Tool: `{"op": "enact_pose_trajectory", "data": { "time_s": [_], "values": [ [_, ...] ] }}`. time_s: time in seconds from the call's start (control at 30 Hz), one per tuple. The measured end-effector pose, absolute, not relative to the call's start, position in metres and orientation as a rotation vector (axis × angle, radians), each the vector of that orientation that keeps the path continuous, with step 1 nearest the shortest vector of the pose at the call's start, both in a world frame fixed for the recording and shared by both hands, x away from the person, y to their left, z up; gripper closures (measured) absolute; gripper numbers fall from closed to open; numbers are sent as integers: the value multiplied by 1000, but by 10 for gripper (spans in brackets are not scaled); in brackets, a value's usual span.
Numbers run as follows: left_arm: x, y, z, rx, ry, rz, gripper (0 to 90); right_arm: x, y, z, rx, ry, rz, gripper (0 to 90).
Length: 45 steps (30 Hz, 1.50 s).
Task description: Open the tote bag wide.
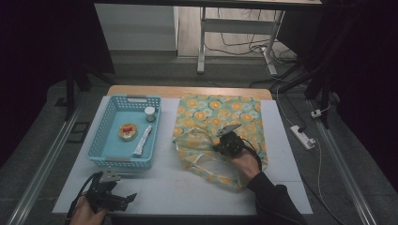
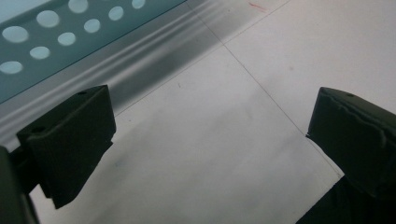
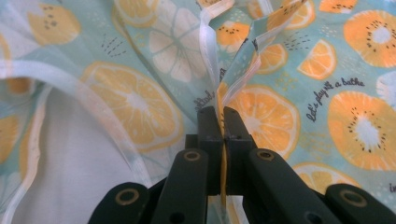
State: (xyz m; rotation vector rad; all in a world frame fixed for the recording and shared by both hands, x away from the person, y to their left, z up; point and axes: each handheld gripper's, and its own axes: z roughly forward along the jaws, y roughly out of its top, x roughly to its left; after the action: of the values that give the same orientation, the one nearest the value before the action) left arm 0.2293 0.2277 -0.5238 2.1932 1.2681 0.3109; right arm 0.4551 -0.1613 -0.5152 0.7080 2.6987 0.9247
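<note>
A fabric bag printed with orange slices (image 1: 220,124) lies on the white table, right of centre. My right gripper (image 1: 224,139) sits on its front part, shut on a pinched fold of the bag's edge (image 3: 223,91); the fold stands up between the two black jaws. White trim and handles run along the bag's opening (image 3: 208,42). My left gripper (image 1: 123,199) rests at the table's front left corner, open, jaws wide apart over bare white table (image 2: 210,140) with nothing between them.
A light blue perforated basket (image 1: 104,140) stands at the left, its wall (image 2: 42,42) close to my left gripper. Inside lie a round tin (image 1: 127,131), a white tube (image 1: 142,140) and a small white jar (image 1: 149,114). A power strip (image 1: 302,137) lies on the floor to the right.
</note>
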Motion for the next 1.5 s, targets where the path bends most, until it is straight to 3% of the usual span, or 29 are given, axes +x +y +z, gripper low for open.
{"op": "enact_pose_trajectory", "data": {
  "time_s": [0.07, 0.1, 0.23, 0.3, 0.43, 0.47, 0.5, 0.53, 0.57, 0.6, 1.5],
  "values": [
    [229, 228, -524, 2193, 1268, 311, 11, 457, -164, -517, 713, 2693, 908, 776],
    [229, 228, -524, 2193, 1268, 310, 11, 457, -164, -517, 713, 2693, 908, 776],
    [229, 228, -524, 2196, 1267, 311, 11, 458, -167, -519, 722, 2687, 912, 447],
    [229, 227, -524, 2199, 1267, 311, 12, 456, -167, -521, 715, 2704, 931, 388],
    [230, 227, -524, 2205, 1267, 312, 12, 454, -164, -520, 678, 2720, 930, 537],
    [230, 227, -524, 2205, 1266, 312, 12, 454, -164, -520, 678, 2720, 930, 537],
    [230, 227, -524, 2206, 1266, 313, 12, 454, -164, -519, 680, 2720, 941, 721],
    [230, 227, -524, 2206, 1266, 313, 12, 454, -164, -519, 680, 2720, 941, 721],
    [229, 227, -524, 2206, 1266, 313, 12, 454, -164, -519, 664, 2736, 939, 858],
    [229, 227, -524, 2206, 1266, 313, 12, 453, -162, -518, 642, 2738, 922, 889],
    [229, 231, -523, 2167, 1279, 303, 11, 462, -157, -446, 719, 2677, 1235, 900]
  ]
}}
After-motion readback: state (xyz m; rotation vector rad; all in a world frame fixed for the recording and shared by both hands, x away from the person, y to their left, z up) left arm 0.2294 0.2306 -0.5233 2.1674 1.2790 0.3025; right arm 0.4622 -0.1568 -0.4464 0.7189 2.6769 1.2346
